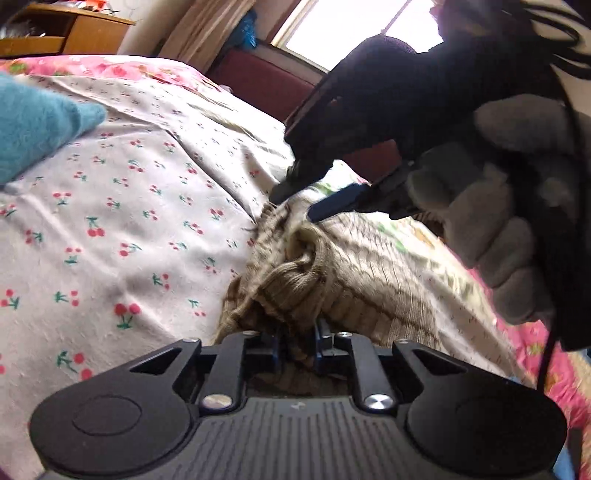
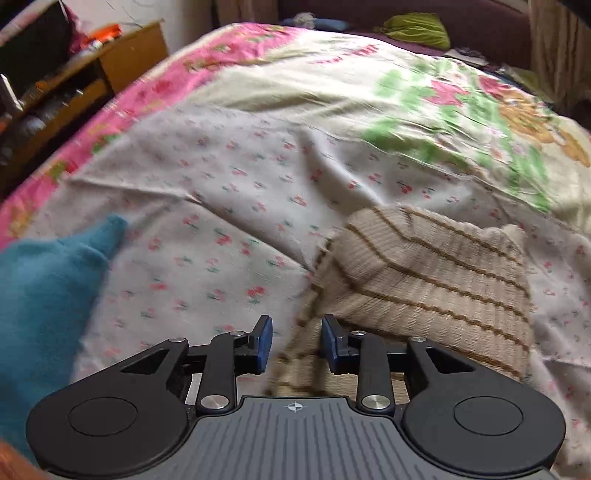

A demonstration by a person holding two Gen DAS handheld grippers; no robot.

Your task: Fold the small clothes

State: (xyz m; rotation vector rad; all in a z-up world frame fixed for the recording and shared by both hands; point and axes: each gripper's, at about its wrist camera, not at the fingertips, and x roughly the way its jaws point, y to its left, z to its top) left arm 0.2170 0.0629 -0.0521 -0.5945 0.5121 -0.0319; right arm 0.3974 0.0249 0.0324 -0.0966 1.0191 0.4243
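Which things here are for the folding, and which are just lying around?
For the folding:
- beige ribbed knit garment with brown stripes
- left gripper, pinching its bunched edge
- right gripper, jaws apart over the knit

Just lying around:
- fuzzy teal cloth
- cherry-print white sheet
- crumpled green cloth
- wooden cabinet

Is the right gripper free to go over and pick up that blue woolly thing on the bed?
Probably yes. The right gripper has a gap between its pads, just above the striped sweater, and only bare bedsheet lies between it and the blue garment.

Open cherry-print sheet [image 2: 236, 206] between teal garment [image 2: 48, 280] and striped knit [image 2: 424, 280]
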